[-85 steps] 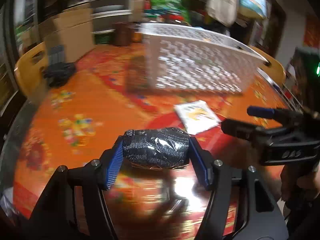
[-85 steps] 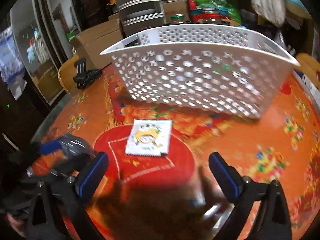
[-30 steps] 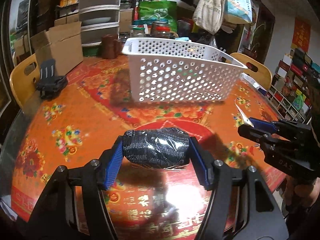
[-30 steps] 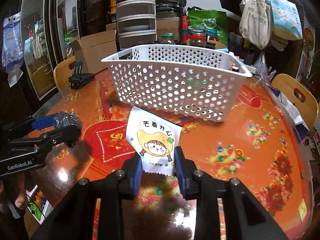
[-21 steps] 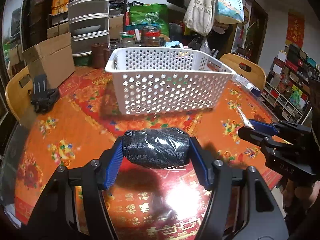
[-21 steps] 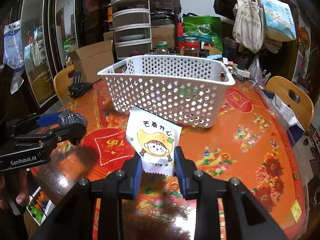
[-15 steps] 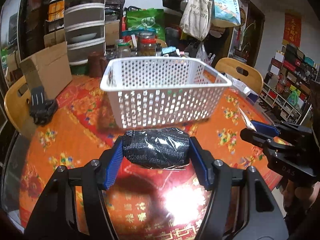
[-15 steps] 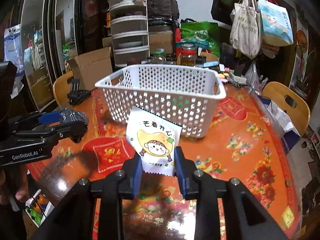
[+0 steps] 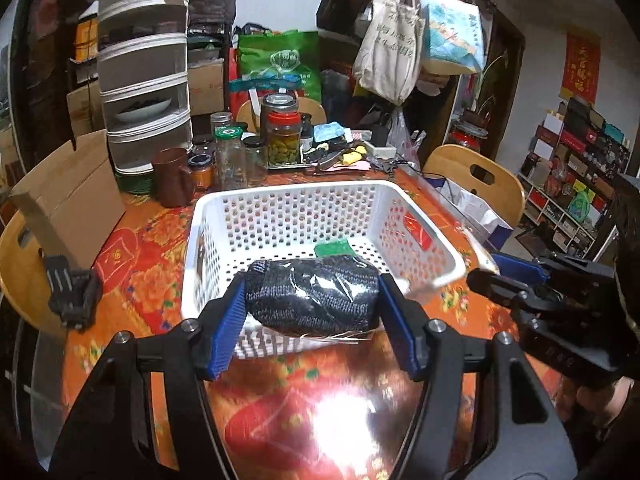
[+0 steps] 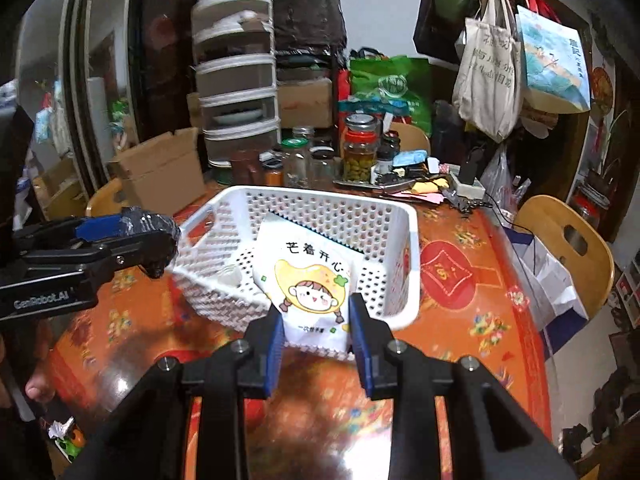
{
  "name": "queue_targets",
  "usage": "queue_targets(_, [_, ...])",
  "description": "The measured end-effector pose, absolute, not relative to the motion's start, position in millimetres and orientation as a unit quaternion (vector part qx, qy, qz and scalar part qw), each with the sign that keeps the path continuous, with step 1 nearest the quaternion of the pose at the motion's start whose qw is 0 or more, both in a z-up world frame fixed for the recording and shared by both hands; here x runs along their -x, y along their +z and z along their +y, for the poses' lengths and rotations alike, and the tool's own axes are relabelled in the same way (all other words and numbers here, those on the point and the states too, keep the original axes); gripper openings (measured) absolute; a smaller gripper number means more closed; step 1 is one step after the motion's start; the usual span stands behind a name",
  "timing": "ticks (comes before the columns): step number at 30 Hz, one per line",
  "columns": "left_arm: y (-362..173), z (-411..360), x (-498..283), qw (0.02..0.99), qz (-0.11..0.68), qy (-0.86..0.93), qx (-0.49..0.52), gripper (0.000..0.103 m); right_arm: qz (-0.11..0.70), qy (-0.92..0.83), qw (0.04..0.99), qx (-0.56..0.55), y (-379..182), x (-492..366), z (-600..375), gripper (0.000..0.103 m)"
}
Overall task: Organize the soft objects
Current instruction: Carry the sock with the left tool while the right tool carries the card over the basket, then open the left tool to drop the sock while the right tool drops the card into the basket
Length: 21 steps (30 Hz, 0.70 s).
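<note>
1. Left wrist view: my left gripper (image 9: 312, 300) is clamped on the black knit roll (image 9: 312, 296), wrapped in clear film, one blue pad on each end. The white basket (image 9: 436, 280) sits just ahead and below, its near rim under the roll. If I let go here, I judge the roll could land on that rim and tip out toward me onto the table (image 9: 320, 408). The slick film could also let it slide between the pads.

2. Same view: my right gripper (image 9: 486, 270) sits close off to the right, beside the basket's corner. Moving both in together risks a knock.

3. Right wrist view: my right gripper (image 10: 316, 320) pinches the white cartoon packet (image 10: 308, 284) by its lower edge; it stands upright ahead of the pads, over the basket's near wall. The thin edge hold could let it flop or twist, catching the rim instead of dropping inside.

4. Same view: the left gripper hovers off to the left at the basket's corner, and a bump could shove the light basket away.
</note>
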<state>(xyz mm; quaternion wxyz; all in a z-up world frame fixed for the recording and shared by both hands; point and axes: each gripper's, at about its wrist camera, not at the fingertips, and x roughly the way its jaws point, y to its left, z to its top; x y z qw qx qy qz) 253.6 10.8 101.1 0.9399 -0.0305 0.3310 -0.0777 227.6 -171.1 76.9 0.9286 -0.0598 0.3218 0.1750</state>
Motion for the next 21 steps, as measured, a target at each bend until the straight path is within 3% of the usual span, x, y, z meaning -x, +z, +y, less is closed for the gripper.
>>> queue_targets(12, [60.7,14.1,-379.4,0.901,0.428,-0.045,0.056,0.061,0.401,0.139,0.900,0.095,43.6,-333.1,-142.3,0.029])
queue_targets(21, [19.0,14.8,-415.1,0.881,0.471,-0.027,0.044,0.061,0.459,0.138,0.871,0.110,4.3,-367.6,-131.9,0.029])
